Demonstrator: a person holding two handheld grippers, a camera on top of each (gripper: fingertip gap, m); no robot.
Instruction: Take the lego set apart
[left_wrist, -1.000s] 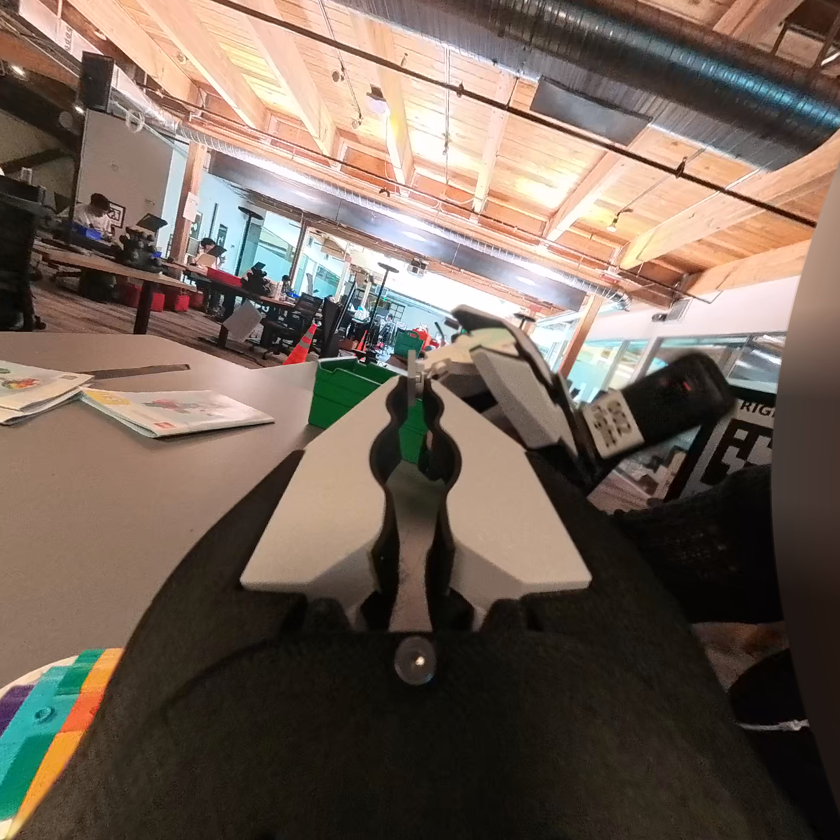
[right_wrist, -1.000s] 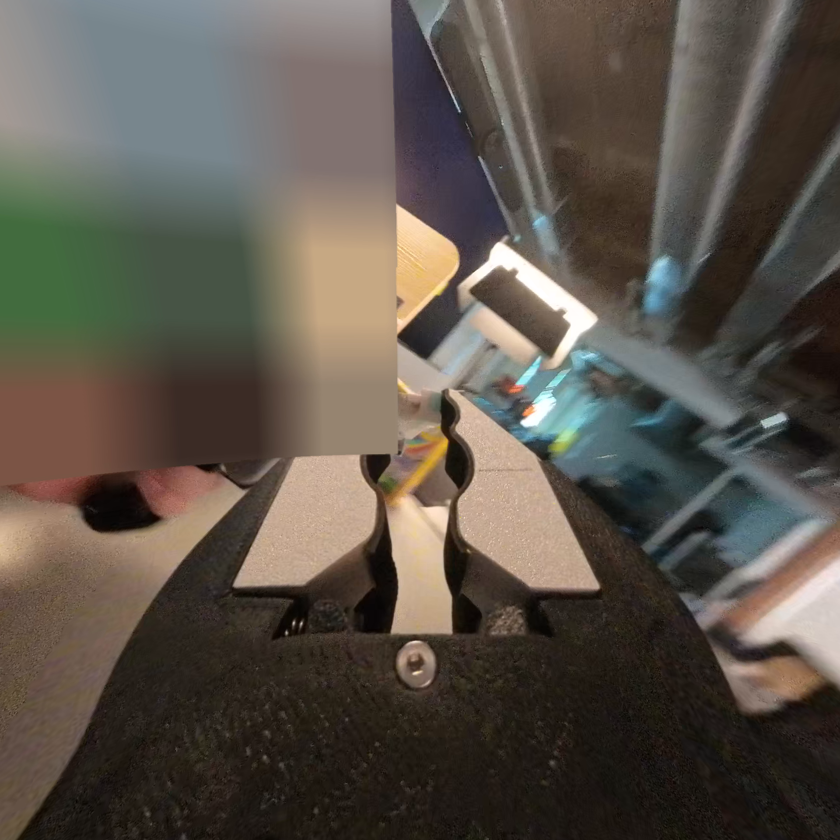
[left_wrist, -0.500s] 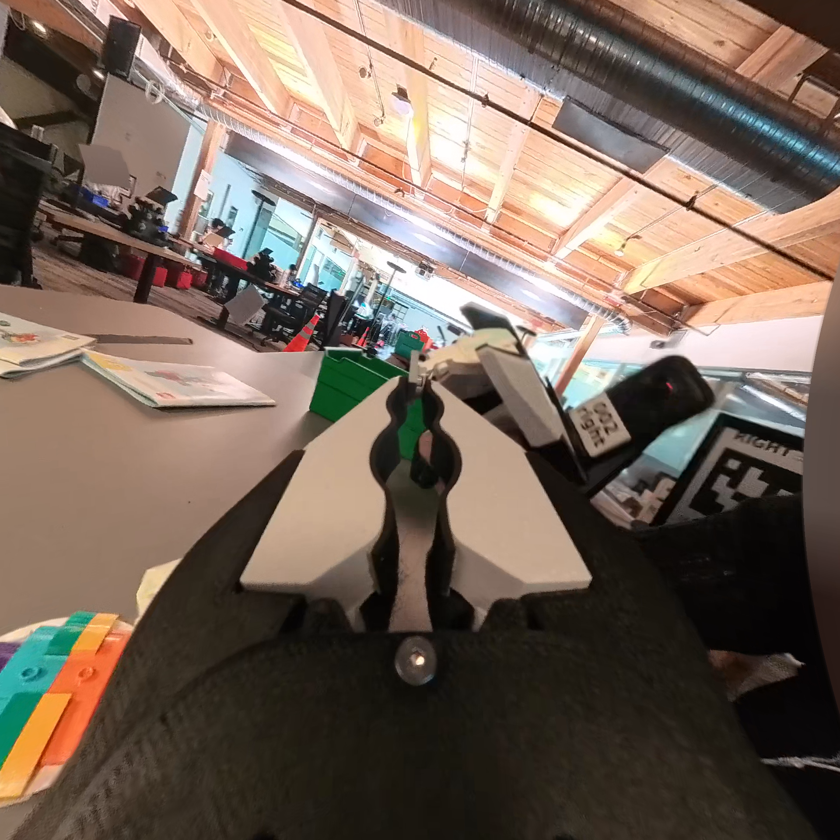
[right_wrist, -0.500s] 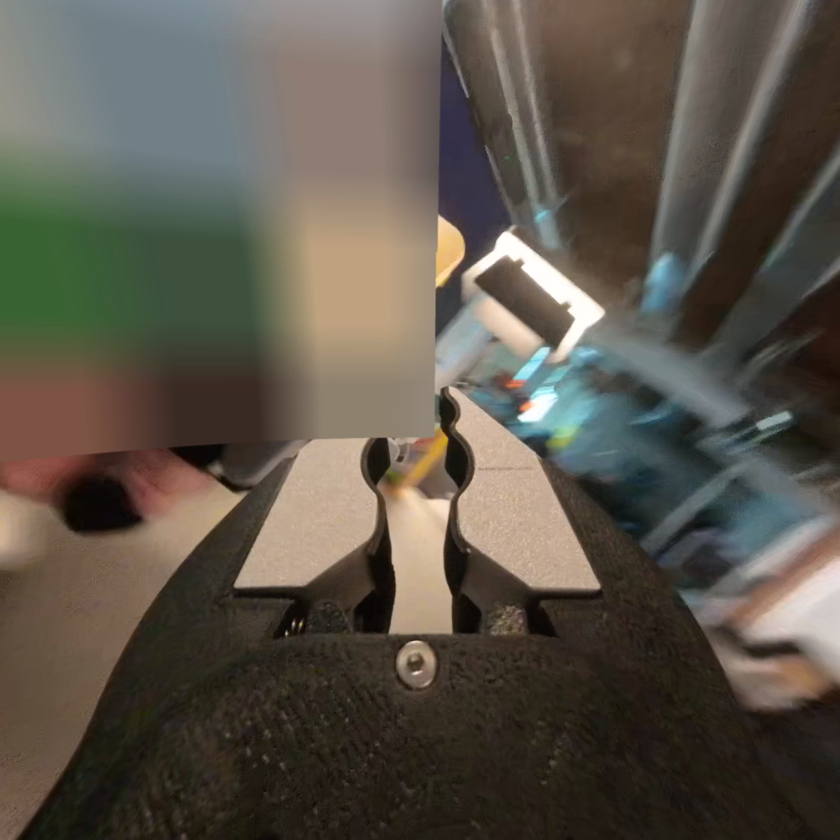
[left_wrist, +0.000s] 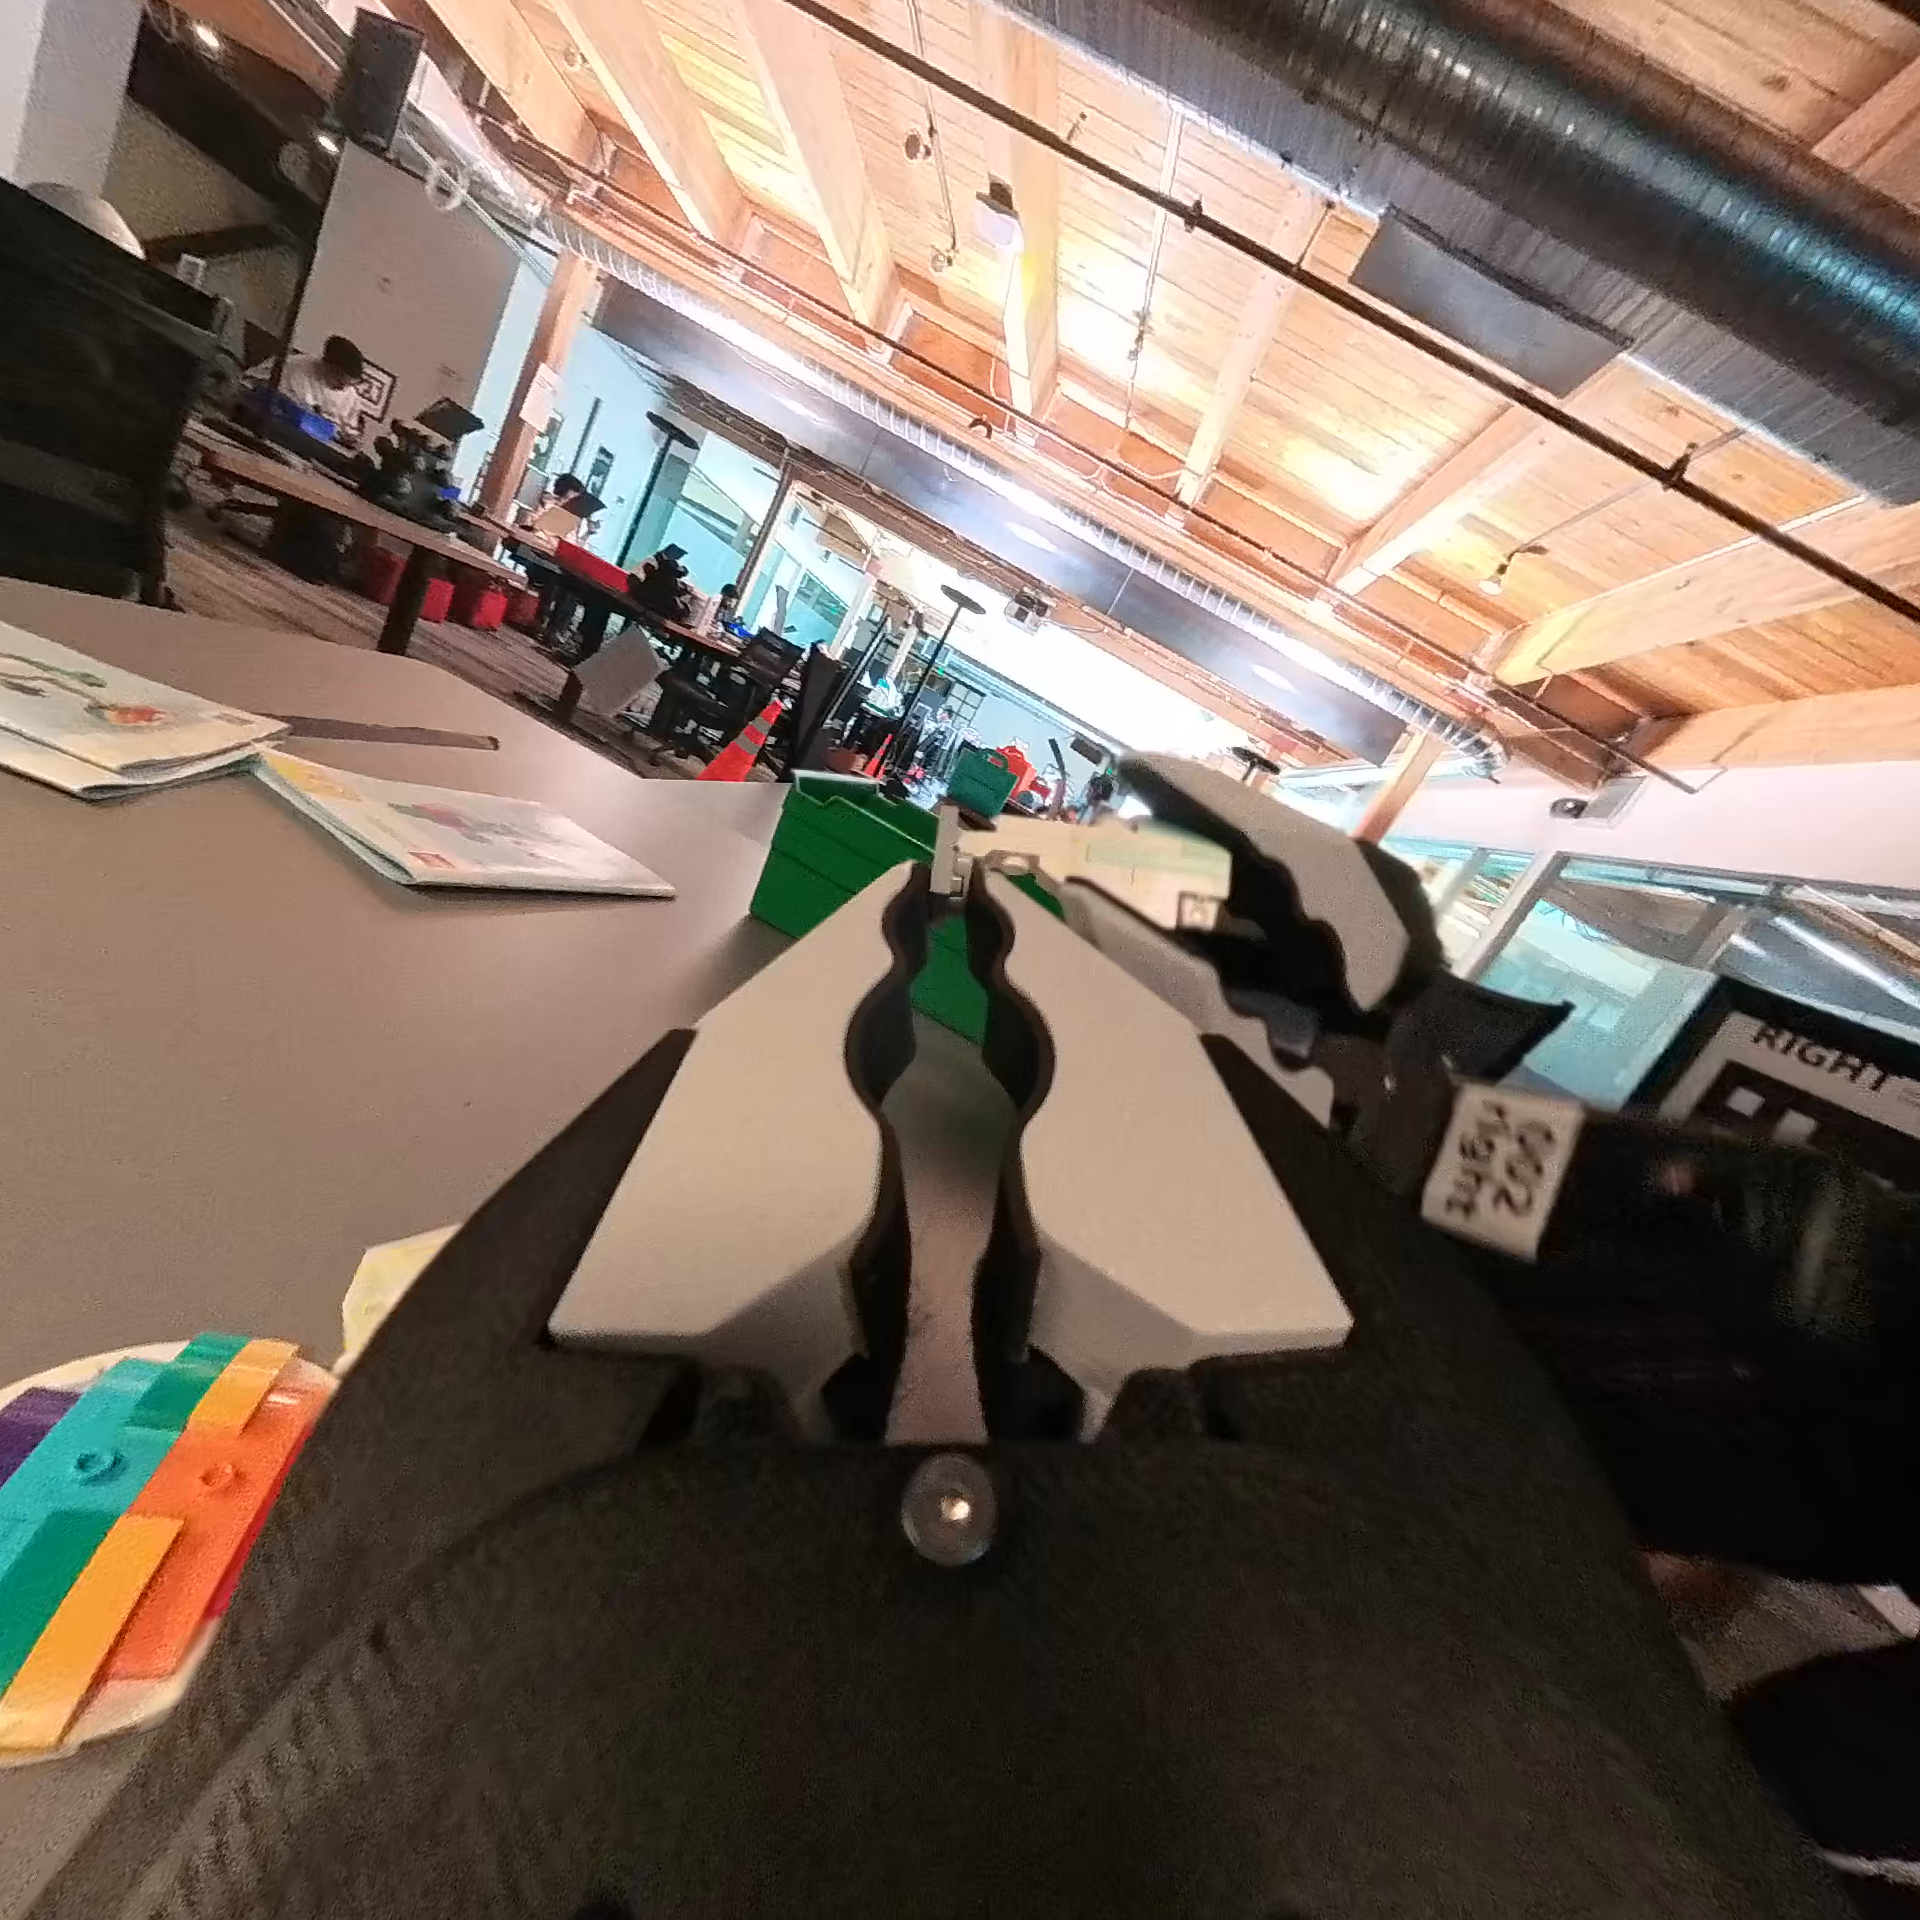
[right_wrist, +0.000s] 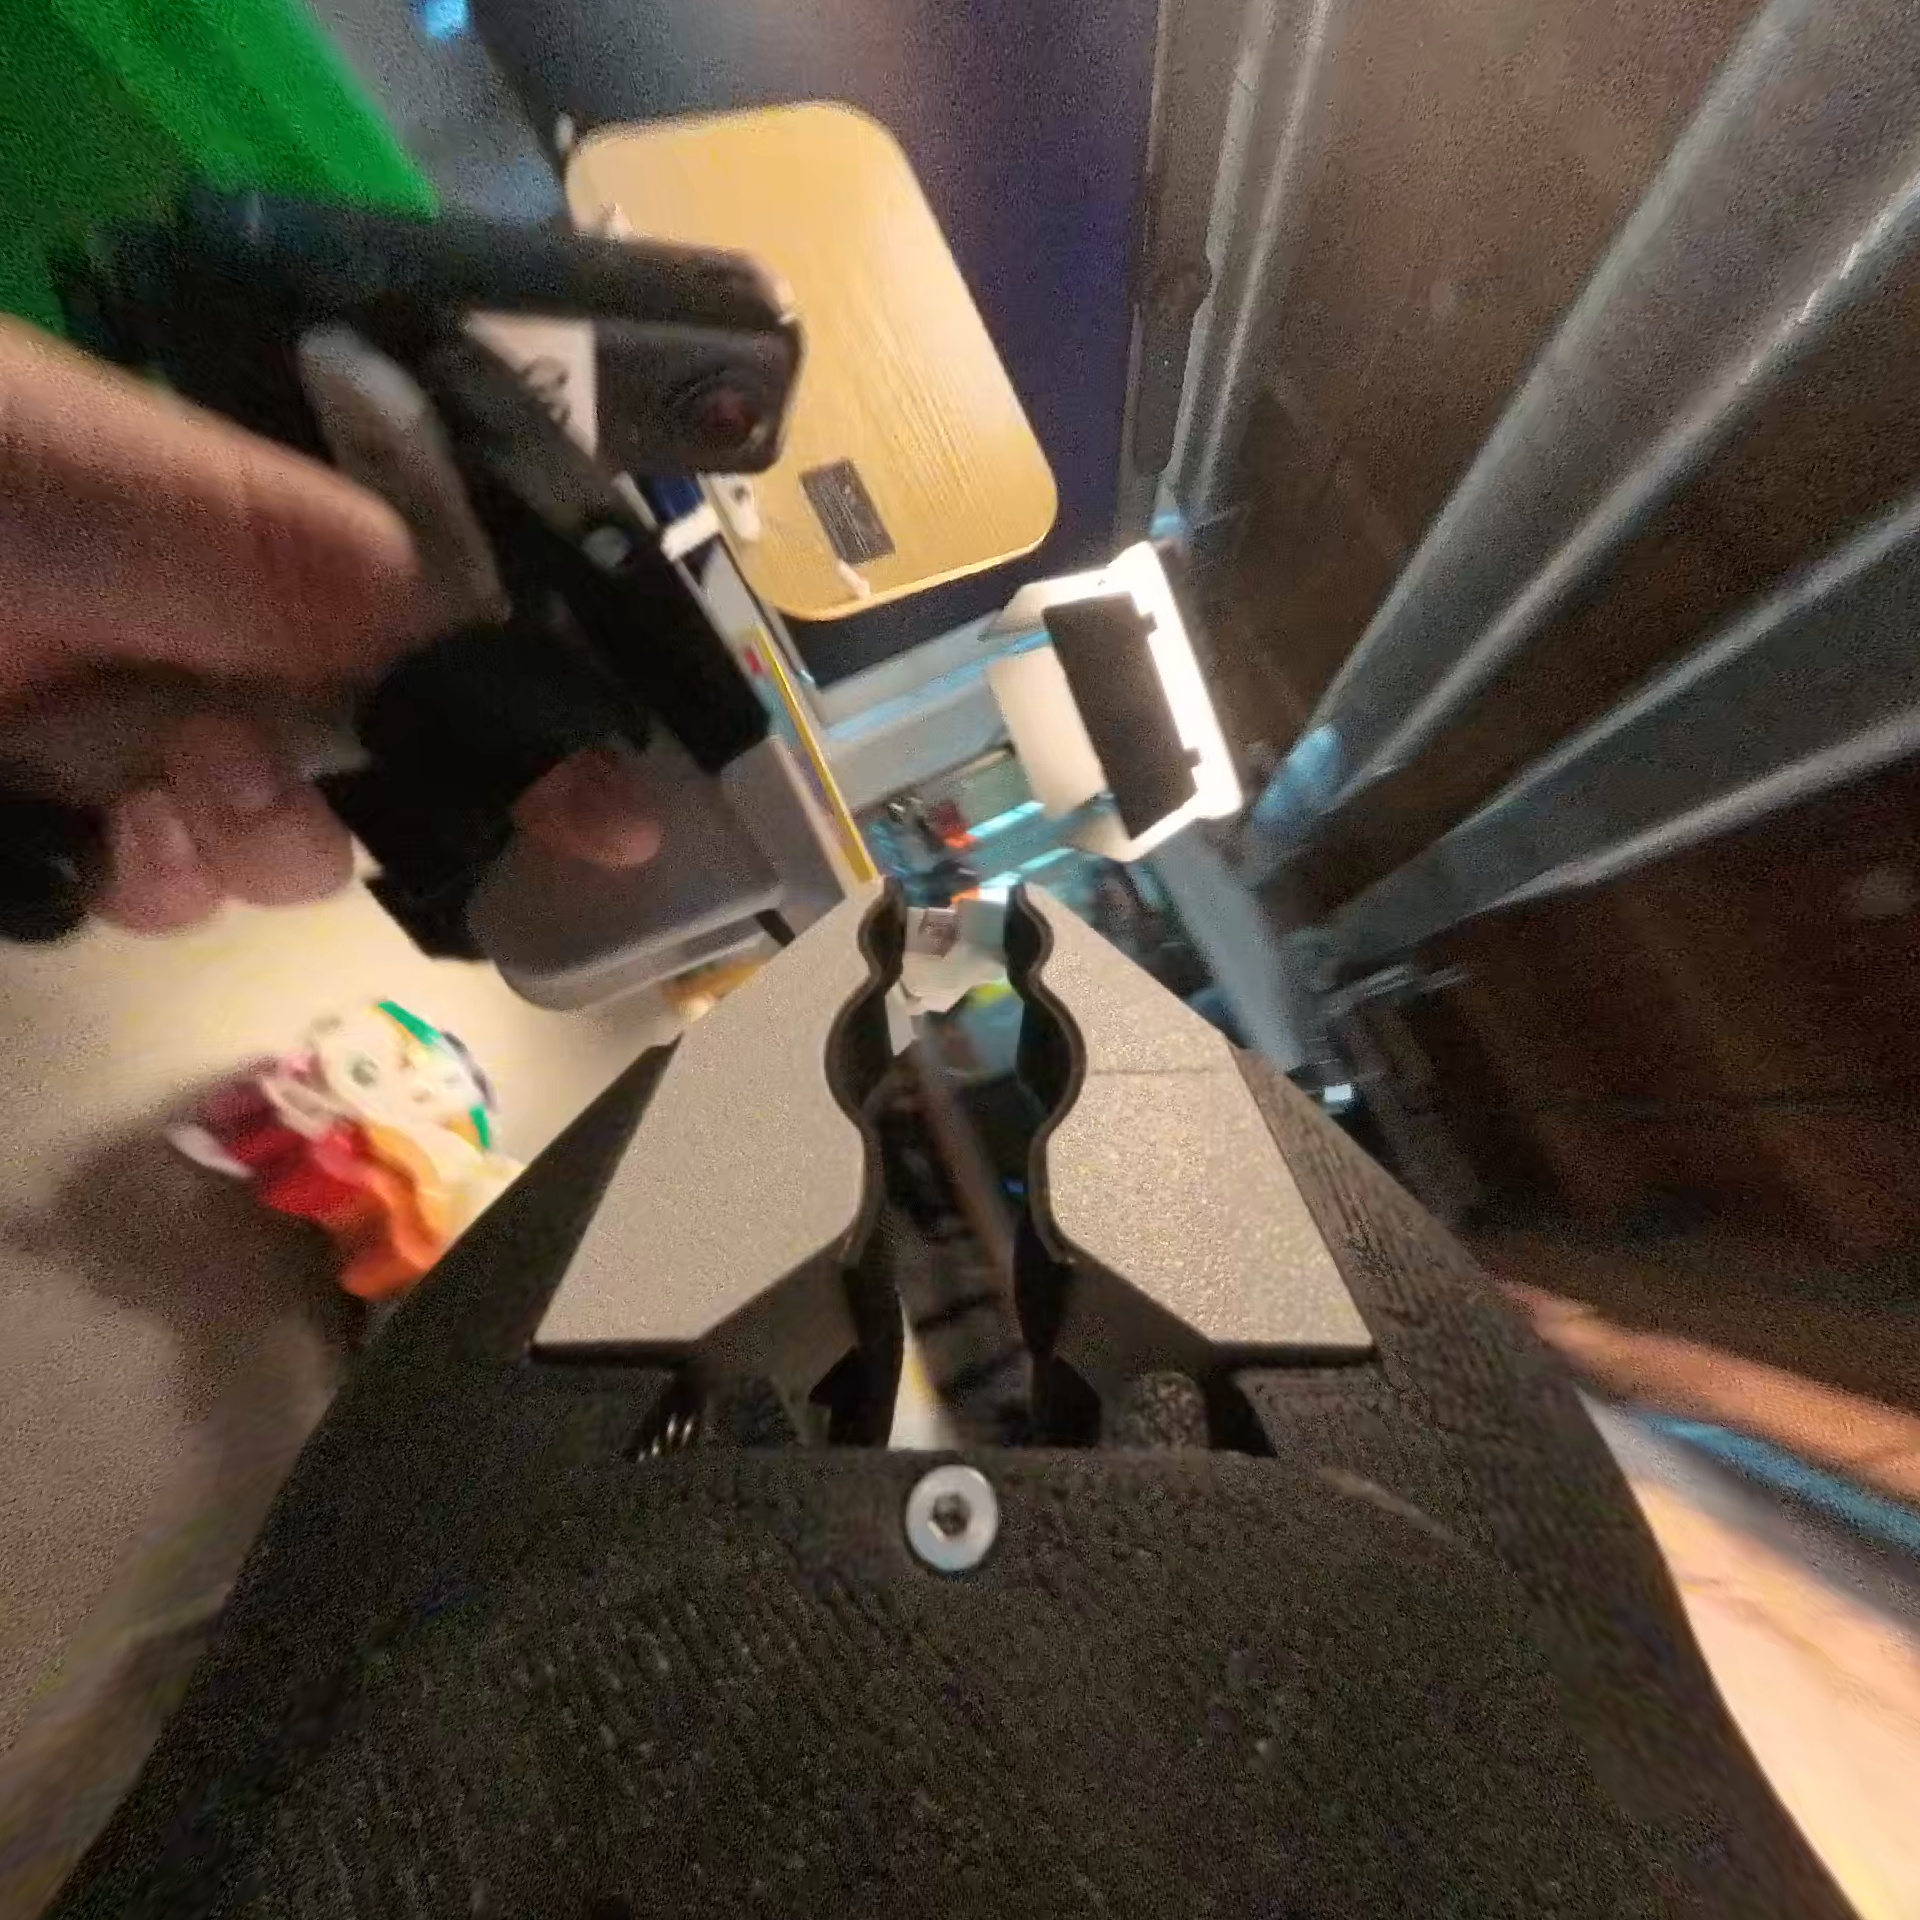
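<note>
Both grippers meet tip to tip above the table (left_wrist: 312, 1039); left gripper (left_wrist: 951, 883) pinches a small grey piece (left_wrist: 948, 868), nearly closed; right gripper (right_wrist: 951, 925) grips its other end, likely to pull it apart.

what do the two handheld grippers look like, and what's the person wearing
Both the left gripper and the right gripper have rough black bodies, two flat grey fingers with wavy black inner edges, and a silver screw at the base. The right gripper carries a white label and a black-and-white marker panel. The person wears a green top.
</note>
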